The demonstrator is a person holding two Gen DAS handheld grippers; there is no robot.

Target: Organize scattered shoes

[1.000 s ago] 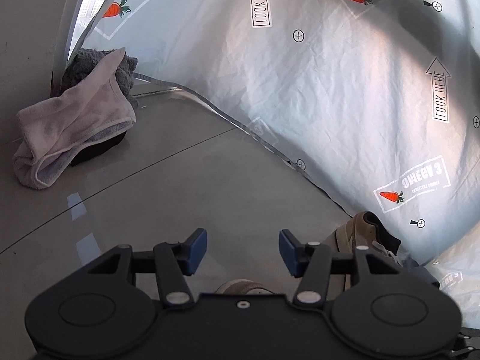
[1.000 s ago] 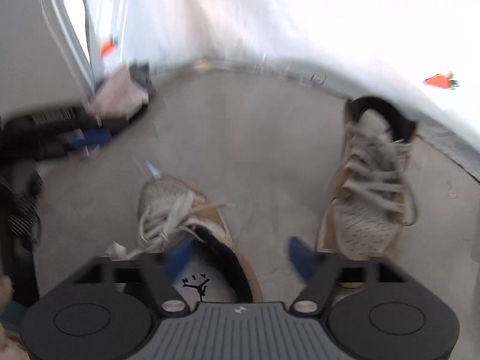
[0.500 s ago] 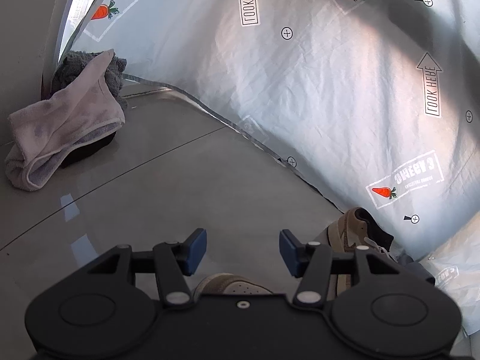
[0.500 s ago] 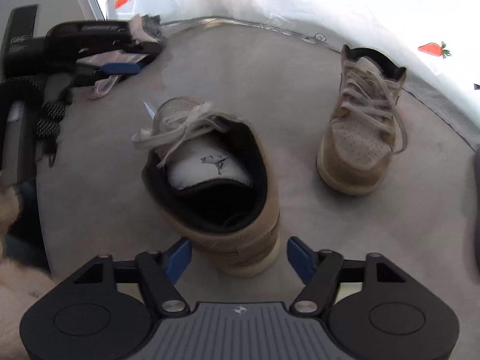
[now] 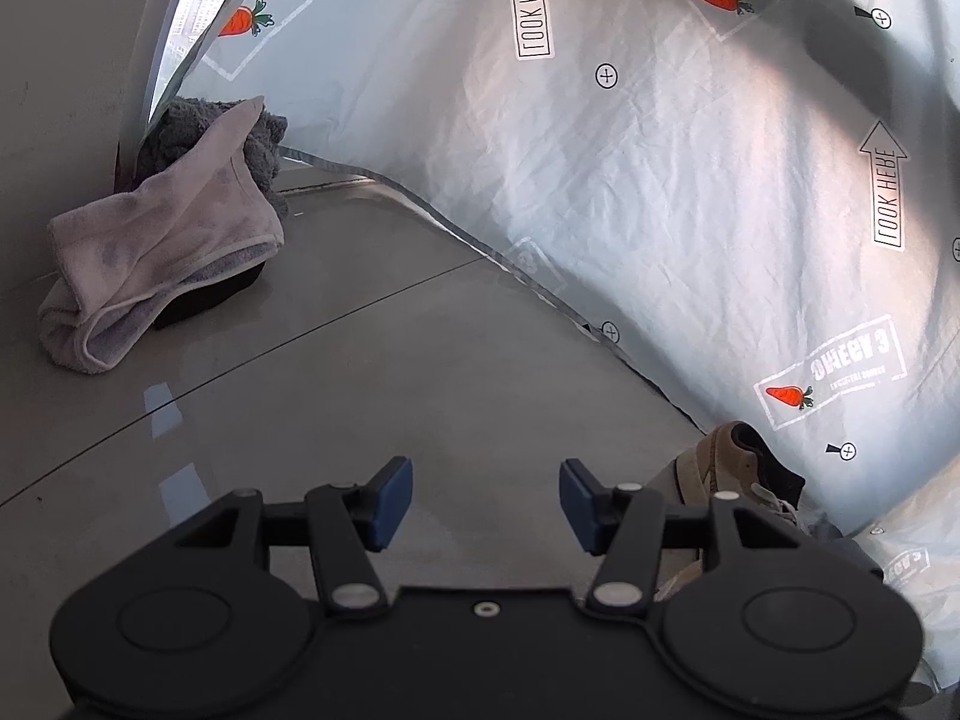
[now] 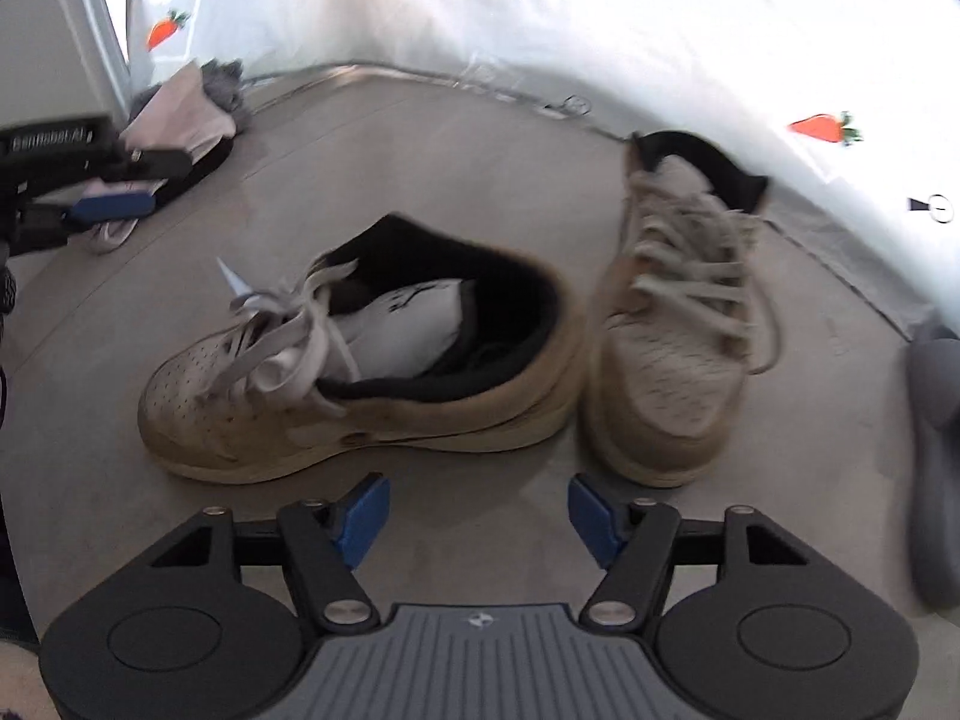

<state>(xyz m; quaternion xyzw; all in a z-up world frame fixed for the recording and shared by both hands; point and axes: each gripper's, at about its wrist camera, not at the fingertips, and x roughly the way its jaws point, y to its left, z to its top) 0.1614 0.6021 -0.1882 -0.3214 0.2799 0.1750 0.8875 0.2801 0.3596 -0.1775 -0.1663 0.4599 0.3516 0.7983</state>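
Two tan sneakers, near one (image 6: 360, 384) and far one (image 6: 672, 324), look light with soft collars; both tongs, right (image 6: 477, 519) and left (image 5: 485, 501), gape empty, so pinch the near heel collar.

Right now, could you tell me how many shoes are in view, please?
2: one tan shoe lies sideways before the right gripper; the other stands beside its heel. More may be hidden.

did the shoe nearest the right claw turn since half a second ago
Yes. The near shoe now lies broadside with its toe pointing left and its heel close beside the far shoe; half a second ago its heel faced the open right claw.
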